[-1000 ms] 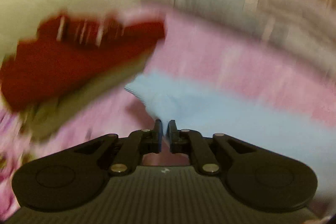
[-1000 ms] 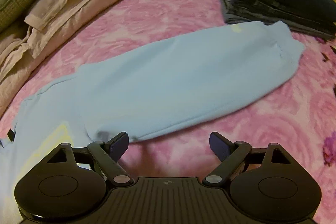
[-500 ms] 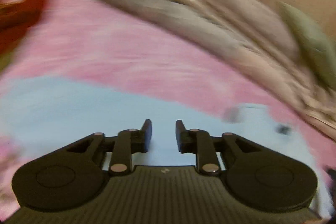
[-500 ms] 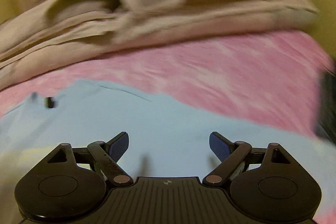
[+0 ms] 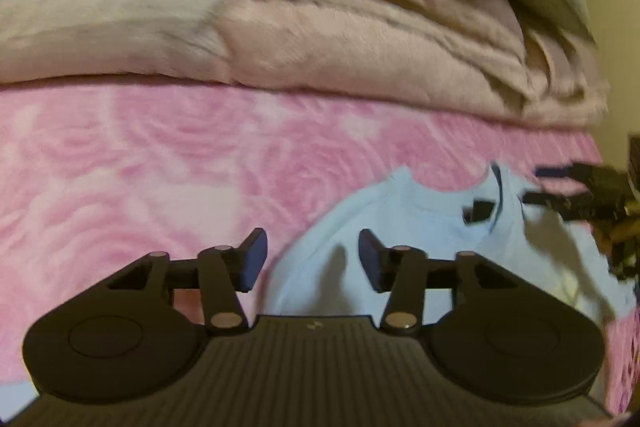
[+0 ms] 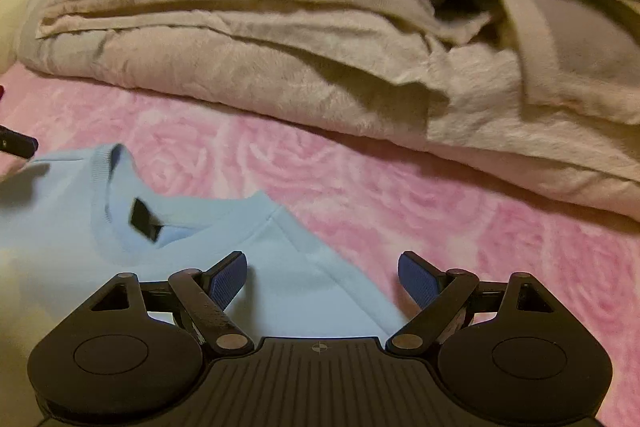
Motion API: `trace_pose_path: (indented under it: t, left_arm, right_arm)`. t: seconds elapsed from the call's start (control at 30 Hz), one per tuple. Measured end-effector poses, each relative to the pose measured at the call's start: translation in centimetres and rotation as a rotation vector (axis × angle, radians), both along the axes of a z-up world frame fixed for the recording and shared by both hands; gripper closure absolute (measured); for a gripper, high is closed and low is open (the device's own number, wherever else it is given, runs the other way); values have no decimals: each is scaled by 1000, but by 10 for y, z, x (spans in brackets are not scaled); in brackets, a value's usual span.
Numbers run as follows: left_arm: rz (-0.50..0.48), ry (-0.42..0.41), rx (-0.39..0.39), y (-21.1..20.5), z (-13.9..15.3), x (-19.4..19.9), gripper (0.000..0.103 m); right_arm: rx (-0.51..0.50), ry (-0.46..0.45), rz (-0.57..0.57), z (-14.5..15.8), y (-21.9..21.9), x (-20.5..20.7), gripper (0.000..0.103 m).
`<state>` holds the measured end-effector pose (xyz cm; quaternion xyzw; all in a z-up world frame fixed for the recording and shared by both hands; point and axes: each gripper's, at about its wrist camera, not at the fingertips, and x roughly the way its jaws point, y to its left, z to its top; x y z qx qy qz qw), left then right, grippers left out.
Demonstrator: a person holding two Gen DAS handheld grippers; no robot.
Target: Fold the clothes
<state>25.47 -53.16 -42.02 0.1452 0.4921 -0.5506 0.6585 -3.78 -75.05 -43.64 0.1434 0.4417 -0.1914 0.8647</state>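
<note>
We see the light-blue shirt (image 6: 60, 239) flat on the pink rose-patterned bedspread (image 6: 360, 195) before folded beige blankets (image 6: 240, 67), our left gripper (image 5: 308, 259) opening empty, our right gripper (image 6: 322, 279) spread, gripping nothing.

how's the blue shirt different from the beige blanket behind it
The blue shirt is thin, smooth and spread flat on the pink bedspread; the beige blanket is thick, fuzzy and folded into stacked layers. The shirt has a ribbed collar with a black tag; the blanket shows none. Both rest on the bedspread.
</note>
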Motion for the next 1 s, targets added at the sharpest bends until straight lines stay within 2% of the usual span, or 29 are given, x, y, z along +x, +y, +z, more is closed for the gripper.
trace_pose_path:
  t: [0.03, 0.07, 0.1, 0.13, 0.17, 0.2, 0.27, 0.3, 0.37, 0.4, 0.43, 0.47, 0.5, 0.53, 0.6, 0.63, 0.77, 0.87, 0.9, 0.97, 1.0]
  left_arm:
    - [-27, 2, 3, -6, -4, -5, 80]
    - [-66, -13, 11, -13, -7, -12, 93]
    - [-106, -55, 17, -20, -8, -21, 100]
    - [-139, -110, 18, -25, -8, -30, 100]
    - [-151, -157, 2, -27, -7, -37, 100]
    - [-145, -199, -30, -27, -3, -41, 100]
    - [-116, -270, -85, -26, 2, -48, 100]
    - [-80, -289, -100, -27, 3, -47, 99]
    - [-64, -321, -52, -35, -6, -49, 96]
    - [-79, -337, -16, -40, -12, -51, 92]
    - [-85, -355, 3, -41, -14, -51, 85]
    - [-73, -364, 4, -38, -12, -48, 79]
    - [-47, -349, -2, -32, -7, -41, 65]
    - [-11, -308, -15, -24, -2, -30, 57]
    - [58, -188, -41, 2, 10, -3, 58]
    - [82, -155, -44, 16, 13, 8, 64]
    - [66, -172, 12, 68, 18, 27, 63]
    - [59, -145, 84, 83, 4, 32, 61]
    - [51, -158, 113, 84, -4, 30, 64]
    - [39, -253, 139, 81, -15, 18, 85]
    - [40, -312, 133, 79, -16, 11, 103]
  right_arm:
    - [25, 3, 3, -5, -1, 3, 26]
    - [50, 9, 10, -9, -1, 4, 47]
    - [47, 12, 15, -12, 1, 5, 54]
    - [31, 6, 25, -12, 4, 5, 63]
    - [43, -10, 29, -10, 3, 3, 89]
    - [53, -30, 20, -7, 1, -1, 93]
    - [11, -81, -10, 5, 1, -11, 93]
    - [-15, -102, -40, 8, 1, -16, 93]
    - [-27, -95, -95, 4, 0, -20, 92]
    - [-18, -71, -115, -2, 0, -18, 90]
    - [-12, -38, -129, -8, 0, -14, 84]
    - [-31, -27, -154, -8, 0, -13, 58]
    - [-65, -33, -187, -4, 1, -14, 26]
    - [-97, -49, -217, 2, 2, -16, 20]
    - [-101, -96, -267, 16, 1, -29, 20]
    - [-75, -107, -298, 23, -2, -37, 20]
    - [19, -131, -398, 34, -7, -83, 20]
    - [36, -99, -445, 30, -1, -108, 20]
    - [40, -88, -459, 30, 1, -117, 20]
    - [53, -66, -493, 26, 5, -128, 20]
    - [60, -59, -513, 23, 6, -131, 20]
